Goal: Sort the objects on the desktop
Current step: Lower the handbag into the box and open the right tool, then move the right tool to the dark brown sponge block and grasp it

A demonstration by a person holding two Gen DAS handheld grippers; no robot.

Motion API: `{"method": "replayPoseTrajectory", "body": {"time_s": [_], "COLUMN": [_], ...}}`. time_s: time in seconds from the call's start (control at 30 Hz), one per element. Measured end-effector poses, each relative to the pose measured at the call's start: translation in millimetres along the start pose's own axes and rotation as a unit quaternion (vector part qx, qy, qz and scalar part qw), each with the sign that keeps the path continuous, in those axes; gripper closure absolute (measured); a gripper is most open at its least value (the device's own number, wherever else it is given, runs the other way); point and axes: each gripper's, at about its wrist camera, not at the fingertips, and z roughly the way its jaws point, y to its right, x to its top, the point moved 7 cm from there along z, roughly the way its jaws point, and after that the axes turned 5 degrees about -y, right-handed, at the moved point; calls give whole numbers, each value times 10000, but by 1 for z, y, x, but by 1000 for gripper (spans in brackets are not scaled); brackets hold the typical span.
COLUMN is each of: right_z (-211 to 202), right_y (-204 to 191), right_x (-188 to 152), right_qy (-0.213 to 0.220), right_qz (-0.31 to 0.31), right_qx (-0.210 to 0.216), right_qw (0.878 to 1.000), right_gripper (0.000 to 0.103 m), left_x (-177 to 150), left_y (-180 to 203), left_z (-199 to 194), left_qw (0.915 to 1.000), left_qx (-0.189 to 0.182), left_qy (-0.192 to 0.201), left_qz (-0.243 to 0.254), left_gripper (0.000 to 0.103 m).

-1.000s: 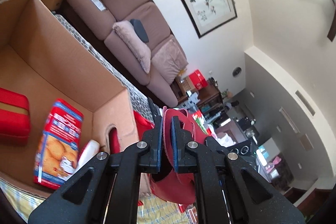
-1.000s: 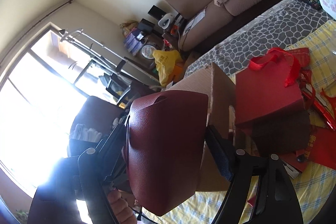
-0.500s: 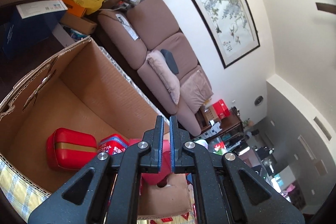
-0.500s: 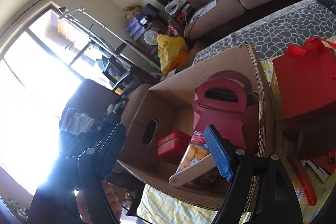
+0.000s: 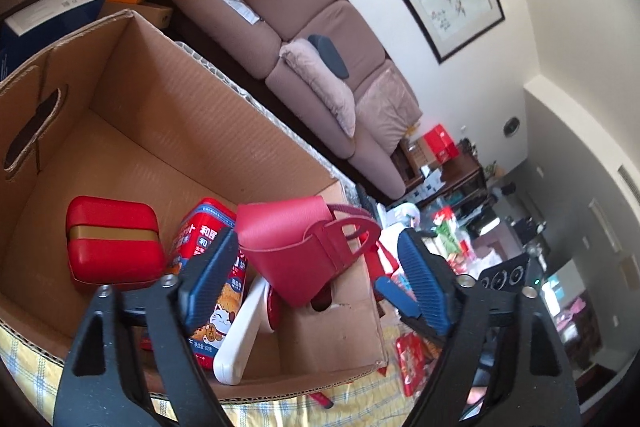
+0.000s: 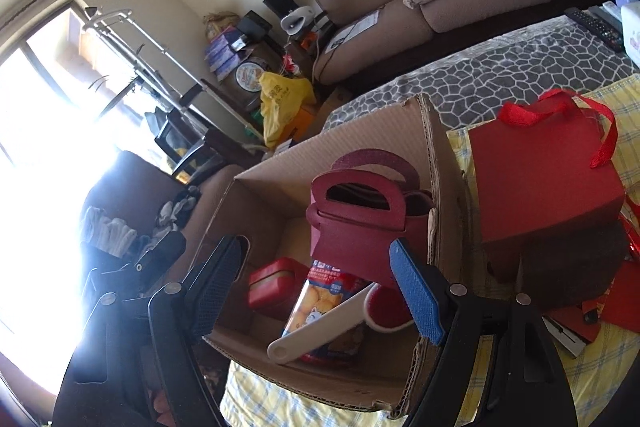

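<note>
I see a cardboard box (image 5: pixel 224 131) with matt, ribbed corrugated walls. The red handbag (image 5: pixel 296 259) inside looks like grained leather — soft sheen, not glossy. The red tin (image 5: pixel 112 247) is smooth and shiny. My left gripper (image 5: pixel 316 267) has matt black plastic arms and ridged blue rubber pads (image 5: pixel 424 279). The tablecloth (image 6: pixel 600 355) is woven checked cloth.

the left hand-held gripper (image 5: pixel 316 267) is opening, empty; the right hand-held gripper (image 6: pixel 316 279) gapes wide, empty.

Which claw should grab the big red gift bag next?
Probably the right claw: it's open and empty, and the red gift bag stands just beside the cardboard box in its view. The left claw, opening, faces the box.
</note>
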Motion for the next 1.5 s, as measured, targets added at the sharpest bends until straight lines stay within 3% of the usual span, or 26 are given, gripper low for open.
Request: {"method": "replayPoseTrajectory", "body": {"time_s": [0.27,0.47,0.53,0.7,0.97,1.23,1.5], "right_z": [-5,-24,-34,-60,-94,-111,-110], "right_y": [3,20,32,63,104,135,157], "right_x": [4,9,12,18,17,5,-2], "right_qy": [-21,150,243,452,610,488,325], "right_qz": [278,181,230,367,386,225,171], "right_qx": [248,-134,-272,-565,-1179,-1770,-2167], "right_qw": [9993,9996,9991,9967,9904,9827,9756], "right_gripper": [21,21,21,17,15,15,15], "left_x": [-13,-21,-26,-41,-75,-94,-103], "left_y": [10,32,41,69,111,128,133], "left_z": [11,20,24,35,63,77,89], "left_qw": [9997,9980,9964,9906,9742,9697,9606], "left_qx": [129,200,253,356,650,704,1116], "left_qy": [-215,-332,-366,-448,-673,-768,-733], "left_qz": [64,503,725,1244,2053,2212,2439], "left_gripper": [21,16,0,0,0,0,0]}}
